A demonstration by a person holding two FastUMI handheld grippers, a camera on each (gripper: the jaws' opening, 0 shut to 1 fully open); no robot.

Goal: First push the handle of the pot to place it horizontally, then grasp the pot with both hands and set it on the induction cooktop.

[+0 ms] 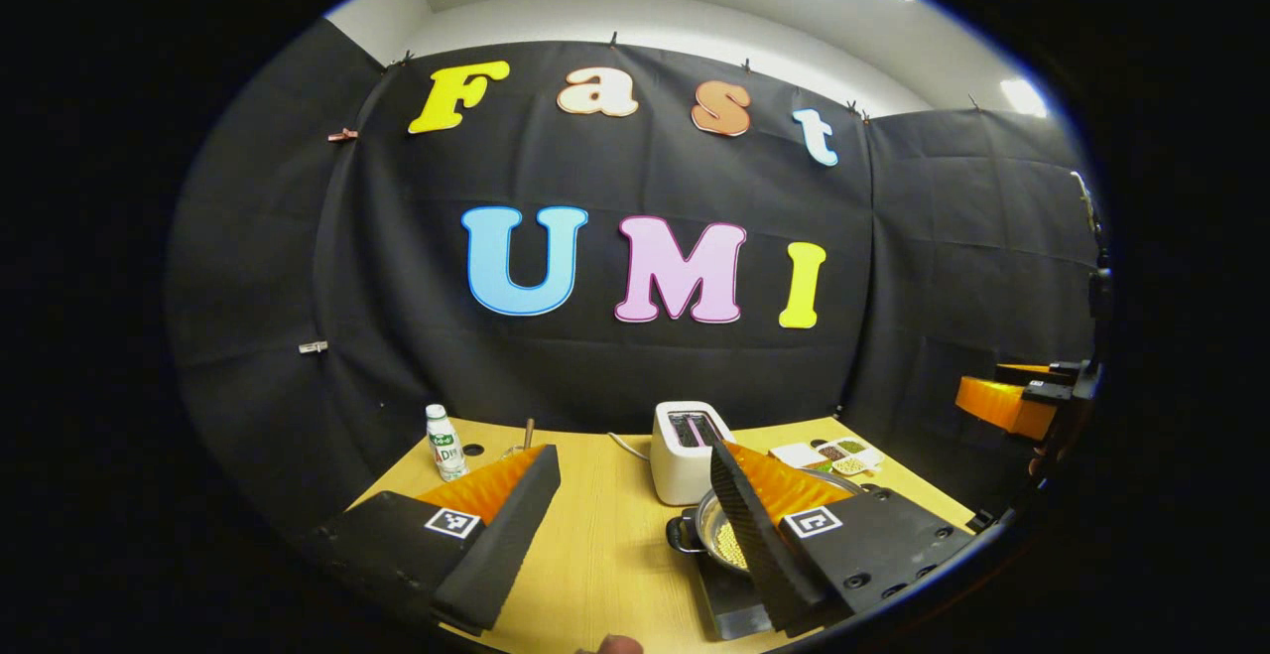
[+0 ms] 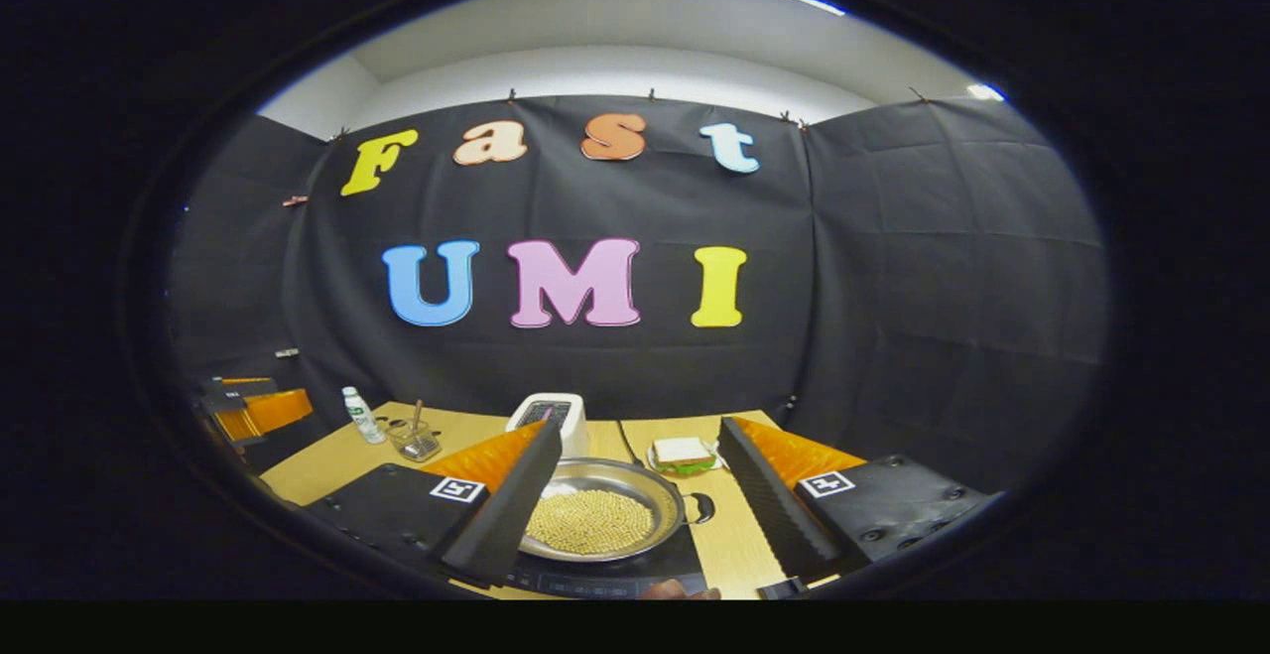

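Tongs, left: left gripper (image 1: 625, 525) has its two fingers wide apart and holds nothing. It hangs above the wooden table (image 1: 605, 545), with the pot just under its right finger.
Tongs, right: right gripper (image 2: 635, 495) is wide apart too and holds nothing. It hangs just over the pot.
Pot, where: pot (image 2: 605, 515) sits on the dark, flat induction cooktop (image 2: 605, 575) at the near edge of the table. So the job looks about done.
Pot, inside: it is full of small round yellow beans (image 2: 590, 523).
Pot, feel: shiny metal, hard and stiff, likely slippery. I think it is heavy with all those beans. If it tips, the beans could roll out.
Pot, where to hold: it has little dark ear handles, one on each side. One ear (image 1: 683, 532) shows in the left gripper view and one ear (image 2: 700, 507) in the right gripper view. Take one ear in each gripper and keep the pot flat.
Count, task things: one pot, two ears, one cooktop, two grippers.
Count, other things: one white toaster (image 1: 687, 448), one small bottle (image 1: 444, 443), one glass with a stick in it (image 2: 412, 439), one sandwich on a plate (image 2: 683, 454), and one tray of little dishes (image 1: 838, 454), too small to count well.
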